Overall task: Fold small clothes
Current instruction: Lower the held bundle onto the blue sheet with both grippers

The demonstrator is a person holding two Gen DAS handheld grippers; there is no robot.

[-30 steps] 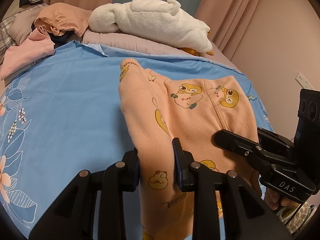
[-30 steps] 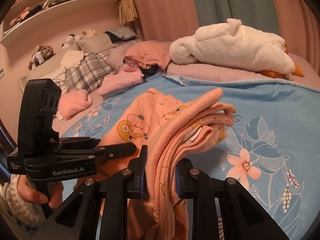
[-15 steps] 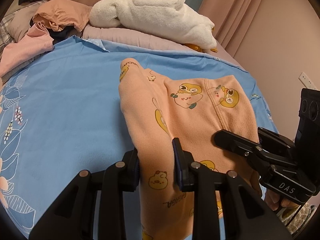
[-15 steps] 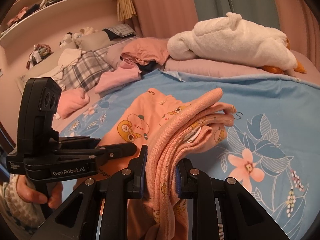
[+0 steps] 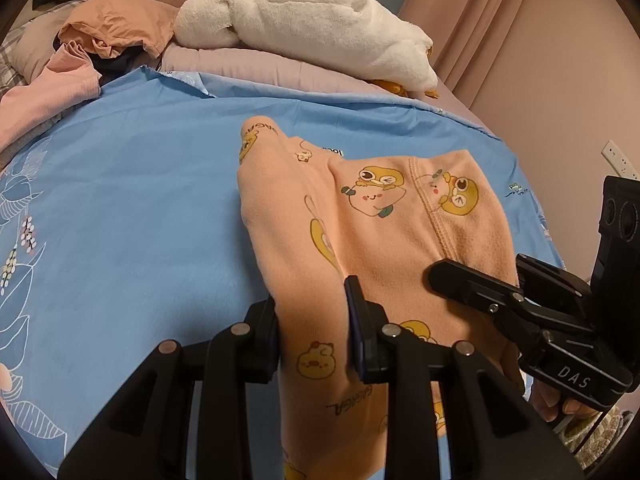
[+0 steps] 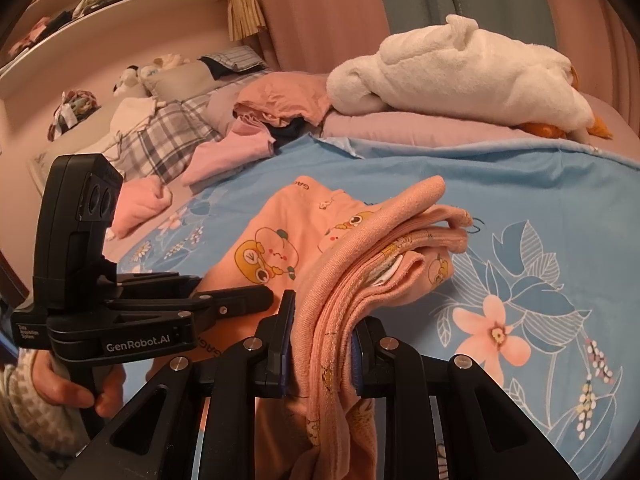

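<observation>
On the blue sheet, near the white plush, the peach garment is clamped by 2 grippers: left gripper & right gripper, both pinching bunched cloth.

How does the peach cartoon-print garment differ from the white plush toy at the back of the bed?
The peach garment is thin, printed fabric; the white plush toy is thick, plain and fluffy. The garment is clamped by the left gripper and right gripper; the plush lies untouched on a mauve quilt. Both are soft.
</observation>
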